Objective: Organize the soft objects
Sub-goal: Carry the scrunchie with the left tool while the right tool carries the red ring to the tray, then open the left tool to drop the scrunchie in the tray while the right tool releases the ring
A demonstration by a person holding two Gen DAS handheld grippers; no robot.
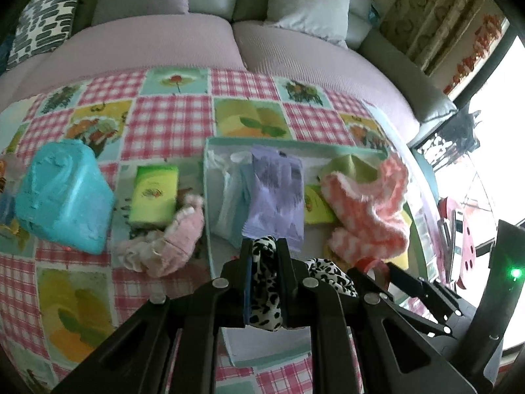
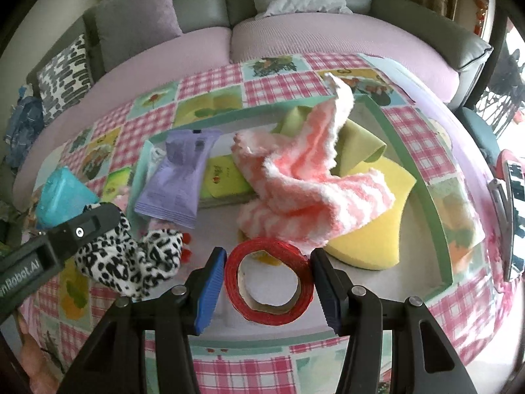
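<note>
left gripper (image 1: 265,246) clamps one leopard cloth (image 1: 262,282); right gripper (image 2: 268,262) grips one red tape roll (image 2: 269,282).

The surface (image 2: 269,82) carried a cloth of pink-and-white gingham squares alternating with fruit and flower panels. The tray (image 2: 423,177) was mint green with a white floor. The fluffy sock (image 2: 305,193) was striped pink and white; the sponge (image 2: 370,239) yellow; the packet (image 2: 177,184) lilac; the tape roll (image 2: 269,285) red. The scrunchie (image 1: 264,282) was white with black leopard spots. The tissue pack (image 1: 62,197) was turquoise. The sofa seat cushions (image 1: 147,42) were pale mauve.
</note>
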